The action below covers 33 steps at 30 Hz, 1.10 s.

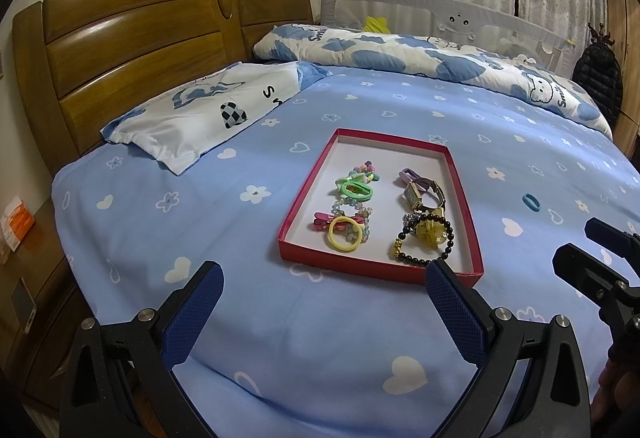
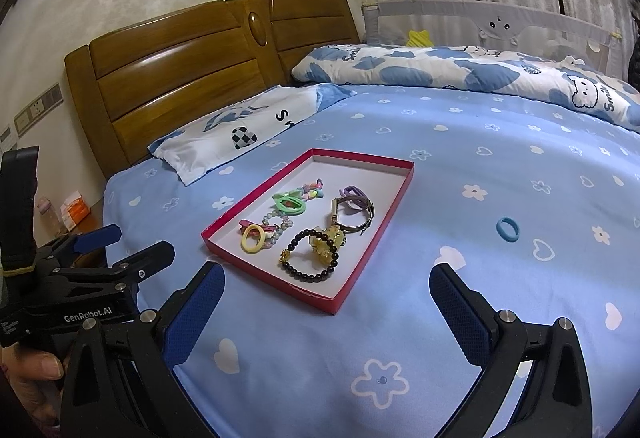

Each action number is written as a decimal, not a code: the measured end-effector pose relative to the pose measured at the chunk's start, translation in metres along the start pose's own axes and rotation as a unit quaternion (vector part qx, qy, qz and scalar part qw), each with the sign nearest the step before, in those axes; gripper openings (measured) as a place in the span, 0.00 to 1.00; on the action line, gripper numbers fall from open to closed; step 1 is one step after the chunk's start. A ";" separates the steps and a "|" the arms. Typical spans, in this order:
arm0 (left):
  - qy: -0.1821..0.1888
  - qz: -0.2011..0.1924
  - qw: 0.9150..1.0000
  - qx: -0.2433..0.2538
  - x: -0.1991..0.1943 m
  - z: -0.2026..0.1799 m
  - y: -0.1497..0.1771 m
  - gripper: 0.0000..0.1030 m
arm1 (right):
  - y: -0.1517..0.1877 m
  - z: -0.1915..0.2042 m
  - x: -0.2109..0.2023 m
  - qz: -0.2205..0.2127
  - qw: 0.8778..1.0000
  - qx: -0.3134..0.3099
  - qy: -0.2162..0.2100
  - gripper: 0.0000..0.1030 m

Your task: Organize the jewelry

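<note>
A shallow red tray (image 1: 289, 216) (image 2: 362, 288) with a white floor lies on the blue bed sheet. Inside lie a yellow hair tie (image 1: 345, 235) (image 2: 253, 238), a green hair tie (image 1: 352, 192) (image 2: 289, 205), a black bead bracelet (image 1: 425, 241) (image 2: 310, 255), a watch (image 1: 416, 196) (image 2: 352, 216) and purple ties (image 1: 412, 176) (image 2: 354, 194). A blue hair ring (image 1: 531, 202) (image 2: 508, 229) lies alone on the sheet, right of the tray. My left gripper (image 1: 324, 288) (image 2: 132, 242) is open and empty, short of the tray's near edge. My right gripper (image 2: 326, 288) (image 1: 582, 240) is open and empty too.
A wooden headboard (image 1: 132, 50) stands at the back left with a white pillow (image 1: 208, 110) before it. A blue-and-white quilt (image 1: 420, 56) lies along the far side, a grey bed rail (image 1: 460, 14) behind it. A nightstand (image 1: 24, 258) with boxes sits left of the bed.
</note>
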<state>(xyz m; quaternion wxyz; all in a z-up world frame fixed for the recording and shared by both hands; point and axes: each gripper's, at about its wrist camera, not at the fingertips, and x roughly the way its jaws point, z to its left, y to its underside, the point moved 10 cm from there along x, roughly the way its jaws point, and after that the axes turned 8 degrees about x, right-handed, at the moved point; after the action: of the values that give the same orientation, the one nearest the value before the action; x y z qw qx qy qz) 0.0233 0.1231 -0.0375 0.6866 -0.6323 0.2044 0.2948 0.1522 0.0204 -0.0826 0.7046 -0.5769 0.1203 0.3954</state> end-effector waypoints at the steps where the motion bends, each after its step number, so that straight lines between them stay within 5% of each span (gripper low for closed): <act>1: 0.000 0.000 1.000 0.000 0.000 0.000 0.000 0.99 | 0.000 0.000 0.000 0.000 1.000 0.000 0.000 1.00; 33: 0.000 0.000 1.000 0.000 0.001 0.000 -0.001 0.99 | -0.001 0.004 -0.001 -0.001 1.000 0.000 -0.003 1.00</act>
<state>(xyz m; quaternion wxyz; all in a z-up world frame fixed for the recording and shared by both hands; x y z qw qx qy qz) 0.0243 0.1236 -0.0371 0.6870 -0.6321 0.2040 0.2948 0.1511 0.0241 -0.0803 0.7053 -0.5760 0.1174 0.3963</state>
